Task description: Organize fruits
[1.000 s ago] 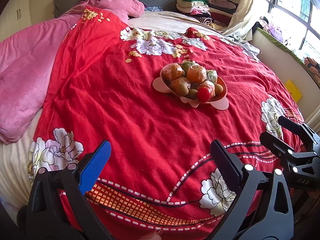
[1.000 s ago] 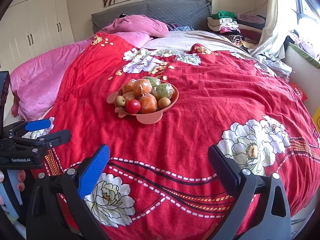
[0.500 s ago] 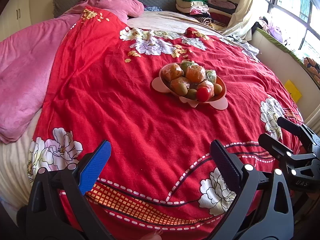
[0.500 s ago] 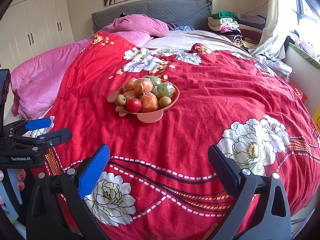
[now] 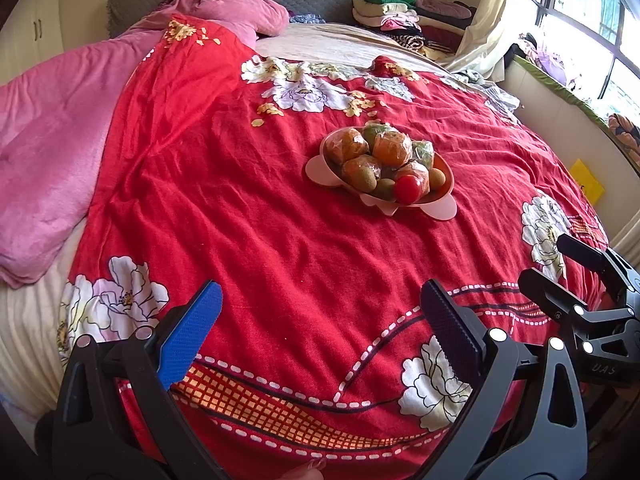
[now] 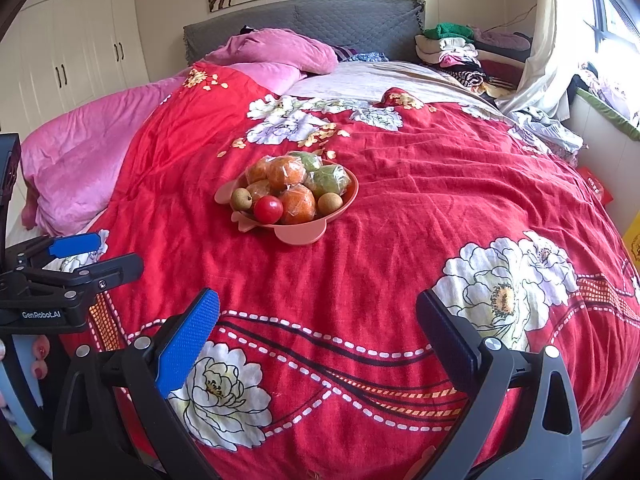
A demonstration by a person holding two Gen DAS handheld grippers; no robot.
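Pink fruit bowl [image 6: 298, 232] piled full, mid-bed on red floral bedspread [image 6: 400, 208]; left gripper [image 5: 320, 320] and right gripper [image 6: 318, 320] both wide, empty, near edge.

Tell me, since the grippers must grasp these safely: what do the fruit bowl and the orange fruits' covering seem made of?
The fruit bowl looks like matte pink plastic: smooth, evenly coloured, with moulded lobed tabs. The orange fruits seem wrapped in thin clear plastic film, judging by its crinkles and glints.

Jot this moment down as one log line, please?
left tongs: open, empty | right tongs: open, empty | fruit bowl: full, on red bedspread, untouched
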